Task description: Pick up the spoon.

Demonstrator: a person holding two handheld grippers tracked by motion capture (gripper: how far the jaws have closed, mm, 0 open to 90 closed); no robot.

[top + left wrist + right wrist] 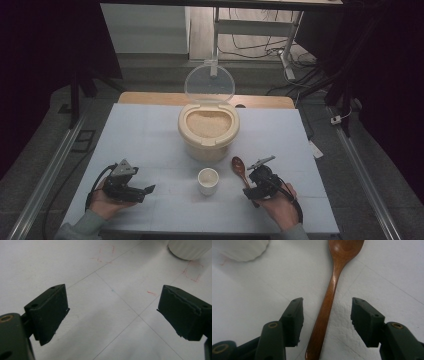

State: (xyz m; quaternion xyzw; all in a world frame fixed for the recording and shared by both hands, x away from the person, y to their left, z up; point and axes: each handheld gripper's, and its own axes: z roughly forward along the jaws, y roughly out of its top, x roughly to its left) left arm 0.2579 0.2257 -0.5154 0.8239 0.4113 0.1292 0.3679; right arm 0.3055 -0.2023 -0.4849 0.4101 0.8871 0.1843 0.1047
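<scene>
**Right gripper straddles wooden spoon, grasp not yet made**

A wooden spoon (329, 296) lies flat on the white table (150, 135), its bowl pointing away from the person and its handle running back between the jaws of the right gripper (325, 315). The jaws stand part open, one on each side of the handle, and neither pad touches the wood. The spoon rests just to the right of a small white cup (208, 180), which stands in front of a beige rice container (208, 131) whose clear lid (209, 83) is tipped up and open, with pale grain showing inside.

The step in hand appears to be picking up the spoon. The next move calls for the jaws to close squarely on the handle before any lift; whether the tips are already low enough to catch the thin handle is hard to judge from these angles.

The left gripper (131, 189) rests at the table's near left, its jaws wide apart over bare tabletop and holding nothing.
</scene>
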